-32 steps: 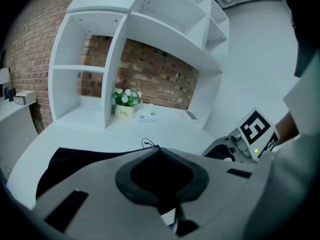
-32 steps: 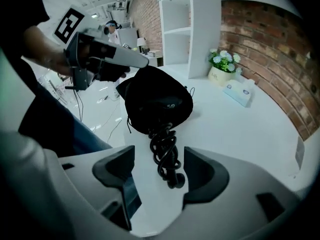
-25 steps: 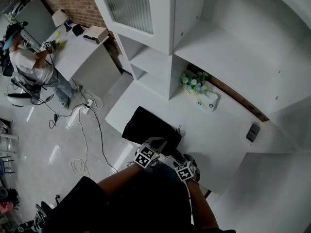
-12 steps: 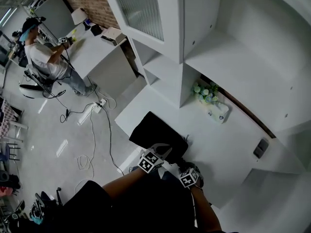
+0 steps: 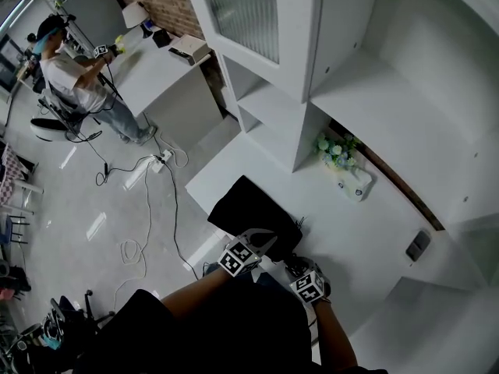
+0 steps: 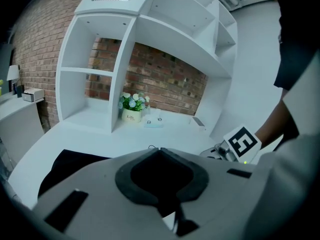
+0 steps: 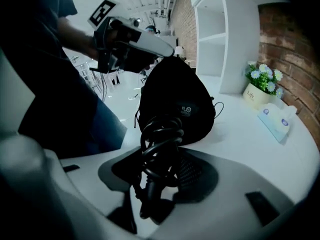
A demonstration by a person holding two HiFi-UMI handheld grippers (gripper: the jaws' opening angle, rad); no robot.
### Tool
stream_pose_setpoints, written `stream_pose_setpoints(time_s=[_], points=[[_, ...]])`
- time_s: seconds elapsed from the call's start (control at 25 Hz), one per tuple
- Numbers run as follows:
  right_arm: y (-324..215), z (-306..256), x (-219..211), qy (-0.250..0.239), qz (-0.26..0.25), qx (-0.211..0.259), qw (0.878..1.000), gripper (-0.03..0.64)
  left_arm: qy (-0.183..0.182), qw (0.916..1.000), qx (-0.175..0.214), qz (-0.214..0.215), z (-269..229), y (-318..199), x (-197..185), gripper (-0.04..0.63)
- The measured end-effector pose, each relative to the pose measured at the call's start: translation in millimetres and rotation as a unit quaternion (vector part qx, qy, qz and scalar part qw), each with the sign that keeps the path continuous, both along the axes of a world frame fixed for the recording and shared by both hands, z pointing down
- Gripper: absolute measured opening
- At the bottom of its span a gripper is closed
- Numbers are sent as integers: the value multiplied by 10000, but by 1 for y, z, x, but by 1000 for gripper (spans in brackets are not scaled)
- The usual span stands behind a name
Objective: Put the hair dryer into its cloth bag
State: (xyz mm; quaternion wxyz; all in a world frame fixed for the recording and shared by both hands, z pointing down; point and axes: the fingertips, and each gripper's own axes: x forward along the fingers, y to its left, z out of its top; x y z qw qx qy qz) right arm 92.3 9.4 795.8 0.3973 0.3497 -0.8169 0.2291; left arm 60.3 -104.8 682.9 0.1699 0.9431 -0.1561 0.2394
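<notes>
The black cloth bag (image 5: 251, 215) lies on the white counter (image 5: 355, 228), near its front edge. My left gripper (image 5: 261, 241) is shut on the bag's near rim; in the right gripper view it (image 7: 131, 40) holds the top of the bag (image 7: 176, 100) up. In the left gripper view the jaws (image 6: 161, 151) are closed, with the bag (image 6: 65, 165) dark to their left. The hair dryer's coiled black cord (image 7: 161, 145) hangs out of the bag. My right gripper (image 7: 160, 160) has just been closing its jaws on that coil. The dryer's body is hidden.
A pot of flowers (image 5: 334, 149) and a tissue box (image 5: 355, 185) stand at the back of the counter under white shelves (image 5: 273, 107). A small dark device (image 5: 417, 245) lies far right. A person (image 5: 74, 84) works at a desk far left. Cables (image 5: 146, 201) trail on the floor.
The head view has swung, so the counter and shelves sit further right and lower. Both grippers stay at the bag's near end. The right gripper's marker cube has turned slightly.
</notes>
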Motion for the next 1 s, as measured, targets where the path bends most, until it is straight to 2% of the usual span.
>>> stream_pose_setpoints(time_s=[0.28, 1.0], points=[[-10, 5, 4, 15, -212, 56, 9998, 209, 159, 9994, -6, -309, -1, 11, -1, 26], [-49, 2, -18, -166, -509, 339, 9980, 209, 92, 9999, 15, -92, -1, 34, 1, 26]])
